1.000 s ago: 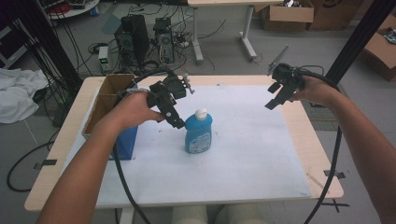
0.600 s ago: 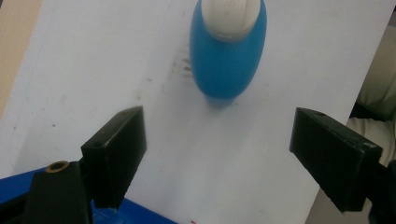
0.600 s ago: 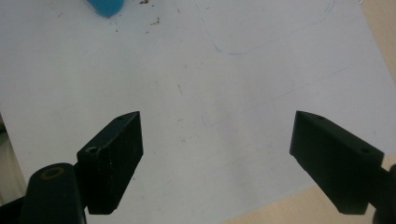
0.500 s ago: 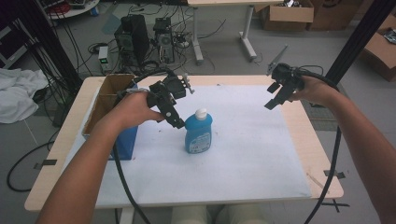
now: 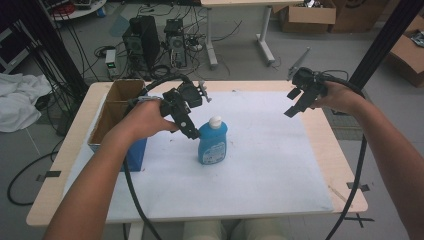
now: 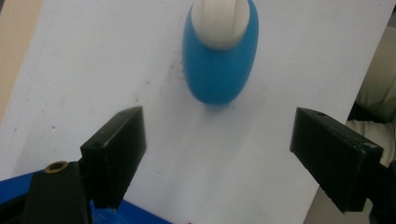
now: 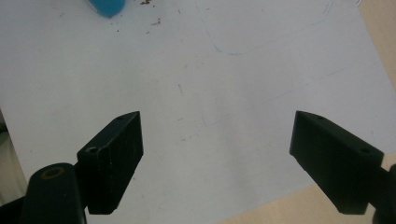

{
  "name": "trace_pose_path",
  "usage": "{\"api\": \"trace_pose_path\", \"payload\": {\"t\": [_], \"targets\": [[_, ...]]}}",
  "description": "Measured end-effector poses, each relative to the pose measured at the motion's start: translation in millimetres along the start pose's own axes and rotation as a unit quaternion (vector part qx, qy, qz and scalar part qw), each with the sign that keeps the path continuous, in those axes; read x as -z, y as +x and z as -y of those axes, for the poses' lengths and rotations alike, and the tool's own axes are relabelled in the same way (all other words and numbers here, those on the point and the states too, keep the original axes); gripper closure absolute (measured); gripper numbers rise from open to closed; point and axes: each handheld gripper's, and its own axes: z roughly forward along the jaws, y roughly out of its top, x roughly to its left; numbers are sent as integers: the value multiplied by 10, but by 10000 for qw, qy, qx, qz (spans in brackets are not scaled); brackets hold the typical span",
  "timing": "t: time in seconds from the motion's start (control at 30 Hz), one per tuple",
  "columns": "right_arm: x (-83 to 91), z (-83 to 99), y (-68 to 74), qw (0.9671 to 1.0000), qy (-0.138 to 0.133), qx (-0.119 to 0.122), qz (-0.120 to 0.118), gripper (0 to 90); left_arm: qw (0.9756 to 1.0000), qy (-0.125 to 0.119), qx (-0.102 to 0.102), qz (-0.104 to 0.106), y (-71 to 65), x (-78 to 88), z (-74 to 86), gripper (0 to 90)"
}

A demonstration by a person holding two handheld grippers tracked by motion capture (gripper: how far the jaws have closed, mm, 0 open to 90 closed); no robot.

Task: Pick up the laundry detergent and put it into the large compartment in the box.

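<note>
Blue plastic bottle with white rounded cap (image 5: 213, 142) is standing upright near the middle of the white paper sheet (image 5: 260, 165) covering the bench (image 5: 345, 170), label facing the person. In the left gripper view the bottle (image 6: 219, 56) is sitting ahead of the black jaws and slightly left of their centre line, apart from both.

Left hand-held gripper (image 5: 186, 124) is hovering just beside the bottle's upper left, tilted downward, jaws spread wide and holding nothing. Judging by the angle, it is lining up to take the bottle by its body, and the wide opening suits the bottle's width.

Right hand-held gripper (image 5: 298, 104) is hanging well apart over the far right of the sheet, jaws also wide apart and empty, probably parked there to leave the left one room; the right gripper view is catching a bit of the blue bottle (image 7: 108, 6) at its top edge.

Open brown cardboard box with blue side (image 5: 116, 117) is sitting at the bench's left edge, under the left forearm, likely a drop spot.
</note>
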Motion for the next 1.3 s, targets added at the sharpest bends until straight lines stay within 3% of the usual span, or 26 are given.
{"api": "trace_pose_path", "payload": {"t": [0.53,0.77,1.0,1.3], "targets": [[-3,-2,-11,10000,-43,33,-48,172,9997,-205,-114,120,-29,18,-257,189],[-27,-2,-23,10000,-12,57,-61,172,9994,-147,-217,219,-52,-31,-384,190],[-13,5,-10,10000,-11,61,-62,172,9994,-54,-288,172,-54,-89,-447,188],[-7,10,-9,10000,-19,68,-68,172,9995,50,-254,161,-4,-193,-512,188]]}}
